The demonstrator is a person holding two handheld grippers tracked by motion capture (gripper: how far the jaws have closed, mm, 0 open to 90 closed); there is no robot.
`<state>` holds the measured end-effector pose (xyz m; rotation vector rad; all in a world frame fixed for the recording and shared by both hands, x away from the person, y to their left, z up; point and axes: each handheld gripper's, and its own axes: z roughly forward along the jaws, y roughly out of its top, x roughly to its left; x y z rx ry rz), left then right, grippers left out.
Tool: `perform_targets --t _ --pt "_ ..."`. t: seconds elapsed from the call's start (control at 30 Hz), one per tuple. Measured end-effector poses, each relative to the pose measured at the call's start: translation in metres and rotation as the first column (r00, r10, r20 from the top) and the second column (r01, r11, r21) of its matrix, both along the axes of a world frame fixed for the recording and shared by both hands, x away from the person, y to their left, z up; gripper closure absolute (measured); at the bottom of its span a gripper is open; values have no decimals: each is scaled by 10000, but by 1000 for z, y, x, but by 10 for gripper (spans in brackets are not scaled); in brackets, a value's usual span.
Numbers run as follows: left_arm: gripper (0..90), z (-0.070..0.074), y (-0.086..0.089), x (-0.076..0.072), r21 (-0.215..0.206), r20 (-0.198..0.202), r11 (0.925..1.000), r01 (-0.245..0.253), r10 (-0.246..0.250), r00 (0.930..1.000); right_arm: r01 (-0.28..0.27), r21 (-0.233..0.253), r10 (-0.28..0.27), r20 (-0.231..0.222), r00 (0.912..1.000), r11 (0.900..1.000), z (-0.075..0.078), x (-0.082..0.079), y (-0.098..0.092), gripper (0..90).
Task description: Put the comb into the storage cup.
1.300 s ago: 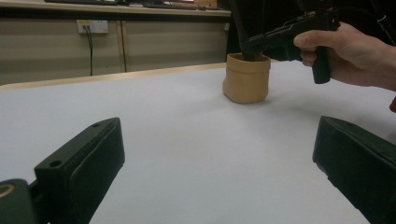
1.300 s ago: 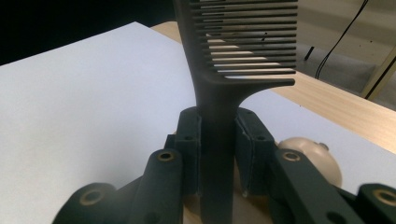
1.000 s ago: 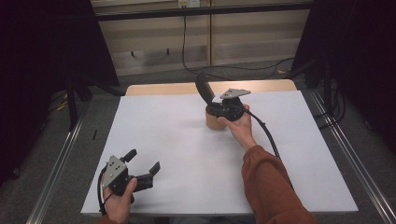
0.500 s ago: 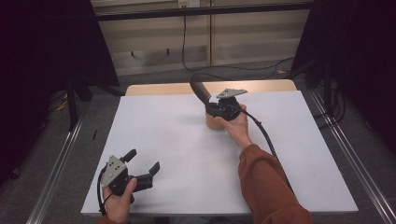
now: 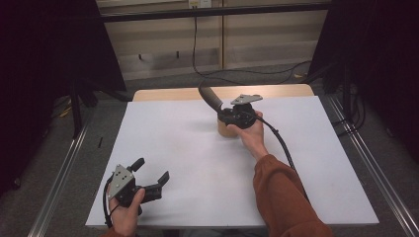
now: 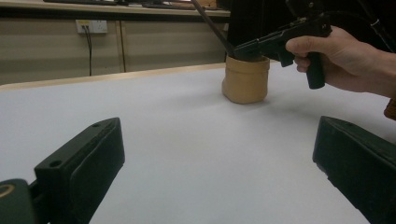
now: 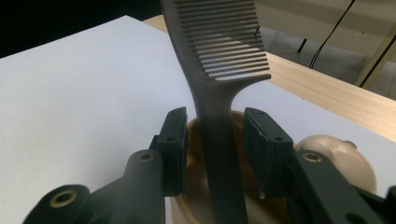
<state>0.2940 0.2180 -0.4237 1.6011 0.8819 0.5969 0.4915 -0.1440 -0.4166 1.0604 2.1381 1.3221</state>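
A black comb (image 5: pixel 210 97) stands handle-down in a tan cup (image 5: pixel 226 129) at the far middle of the white table (image 5: pixel 197 148), leaning left. My right gripper (image 5: pixel 223 114) hovers over the cup's mouth. In the right gripper view its jaws sit on either side of the comb (image 7: pixel 219 56) handle with a small gap on each side, so the right gripper (image 7: pixel 215 140) is open. My left gripper (image 5: pixel 152 169) rests at the near left, wide open and empty. The left gripper view shows the cup (image 6: pixel 246 79) and the right gripper (image 6: pixel 280 39) far ahead of the left gripper (image 6: pixel 215 154).
A rounded tan object with a small knob (image 7: pixel 336 151) lies beside the cup in the right gripper view. A wooden strip (image 5: pixel 173 94) borders the table's far edge. Black cables (image 5: pixel 232 74) run across the floor beyond, and metal rails (image 5: pixel 64 163) flank the table.
The comb has tipped further left and a little lower in the cup. The right gripper stays over the cup. The left gripper has not moved.
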Motion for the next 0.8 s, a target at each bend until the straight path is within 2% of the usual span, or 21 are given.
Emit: perform_targets --t 0.1,0.2,0.4,0.57,0.7,0.8 --pt "22 0 0 0 13 8 10000 1 -1 10000 -30 152 29 112 9999 9999 4 -3 0 556" --pt "22 0 0 0 -16 22 10000 21 -21 10000 -72 406 65 179 9998 9992 9 -5 -1 542" --pt "22 0 0 0 -25 21 10000 -14 14 10000 -39 601 21 305 9995 9982 15 -9 -4 488" --pt "22 0 1 0 -34 -9 10000 -58 58 10000 -183 682 166 254 9995 9975 18 -12 -6 380" --pt "22 -1 1 1 -48 -36 9999 -121 121 9999 -192 828 175 206 9996 9964 20 -13 -8 328" --pt "22 -1 2 2 -7 -60 9998 -207 207 9998 -125 849 103 261 9996 9963 23 -15 -7 238"
